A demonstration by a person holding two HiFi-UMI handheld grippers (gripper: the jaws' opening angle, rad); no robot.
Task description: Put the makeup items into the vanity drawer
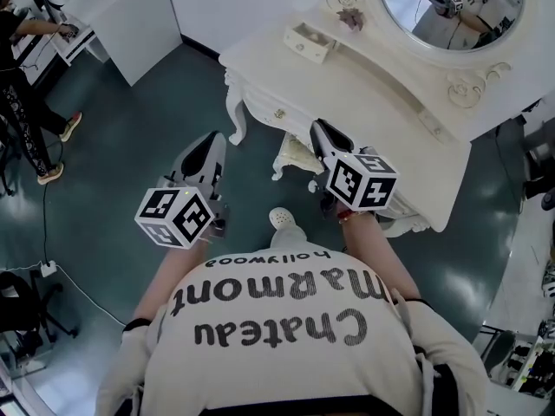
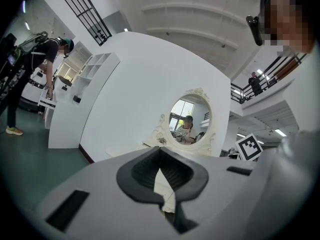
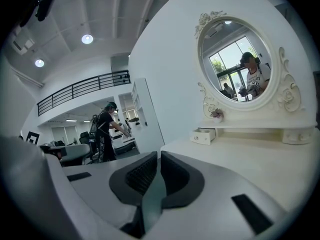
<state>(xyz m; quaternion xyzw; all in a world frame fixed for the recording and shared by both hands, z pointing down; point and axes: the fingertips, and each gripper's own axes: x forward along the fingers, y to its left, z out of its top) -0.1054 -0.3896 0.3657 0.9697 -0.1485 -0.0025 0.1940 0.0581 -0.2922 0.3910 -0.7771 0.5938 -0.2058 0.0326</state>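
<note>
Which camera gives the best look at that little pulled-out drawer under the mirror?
The head view: it looks down on the small drawer from above, showing that it is pulled out. The right gripper view shows only its front, low and small. The left gripper view does not show it clearly.

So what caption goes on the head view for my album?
Left tongs and right tongs hover empty before a carved white vanity table.
</note>
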